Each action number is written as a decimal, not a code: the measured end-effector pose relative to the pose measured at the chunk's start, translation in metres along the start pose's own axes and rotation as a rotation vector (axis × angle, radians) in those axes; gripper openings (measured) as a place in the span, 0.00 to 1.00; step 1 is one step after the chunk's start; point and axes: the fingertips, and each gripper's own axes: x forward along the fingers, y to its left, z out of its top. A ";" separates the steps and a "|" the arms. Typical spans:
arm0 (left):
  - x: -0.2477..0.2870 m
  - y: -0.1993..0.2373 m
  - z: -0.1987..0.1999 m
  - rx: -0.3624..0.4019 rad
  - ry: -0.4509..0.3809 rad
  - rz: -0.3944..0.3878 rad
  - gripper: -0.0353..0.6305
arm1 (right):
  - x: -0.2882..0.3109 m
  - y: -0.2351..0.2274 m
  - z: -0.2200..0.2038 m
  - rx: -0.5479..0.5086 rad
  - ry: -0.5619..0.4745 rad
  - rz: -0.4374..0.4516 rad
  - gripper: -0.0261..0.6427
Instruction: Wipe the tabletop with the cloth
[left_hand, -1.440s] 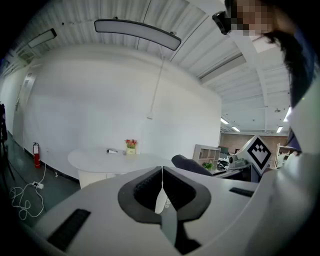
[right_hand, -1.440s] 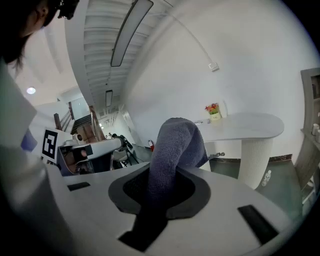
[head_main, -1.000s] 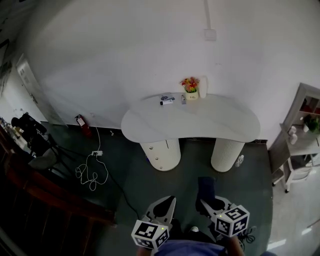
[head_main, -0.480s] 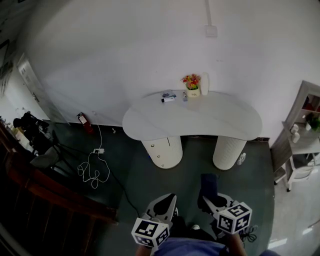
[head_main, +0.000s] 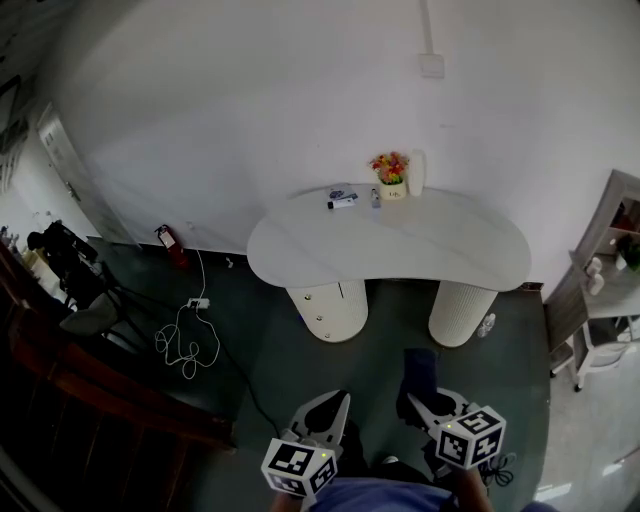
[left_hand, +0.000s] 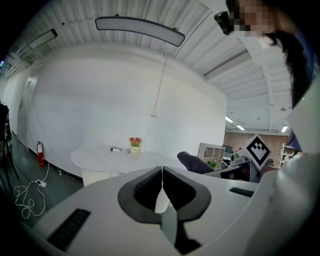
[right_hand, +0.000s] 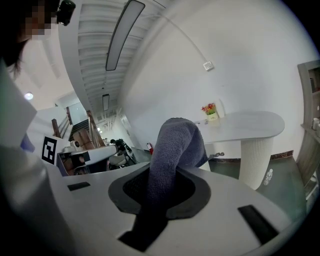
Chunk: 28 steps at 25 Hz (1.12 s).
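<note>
The white kidney-shaped table (head_main: 400, 250) stands against the wall, well ahead of both grippers, and shows small in the left gripper view as the table (left_hand: 107, 155) and in the right gripper view as the table (right_hand: 245, 125). My right gripper (head_main: 415, 405) is shut on a dark blue-grey cloth (head_main: 418, 372), which sticks up from between its jaws as the cloth (right_hand: 175, 150). My left gripper (head_main: 335, 412) is shut with nothing in it, its pads touching at the gripper (left_hand: 162, 175). Both are held low, near the person's body, over the dark floor.
At the table's back edge sit a flower pot (head_main: 390, 180), a white bottle (head_main: 417, 172) and small items (head_main: 342, 201). A fire extinguisher (head_main: 168, 244) and a white cable (head_main: 185, 345) are at the left, dark furniture (head_main: 60, 400) beyond. A shelf unit (head_main: 610, 290) stands at the right.
The view has shifted slightly, with the table now a little lower and further right in the head view. Both grippers stay at the bottom of the frame, the cloth still held.
</note>
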 end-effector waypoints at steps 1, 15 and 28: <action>0.003 0.005 0.001 -0.003 -0.001 0.003 0.08 | 0.004 -0.001 0.001 0.000 0.003 -0.002 0.14; 0.066 0.144 0.033 -0.040 0.016 0.019 0.08 | 0.134 -0.016 0.060 0.040 0.033 -0.035 0.14; 0.102 0.332 0.084 -0.062 0.010 0.021 0.08 | 0.300 0.009 0.138 0.050 0.040 -0.081 0.14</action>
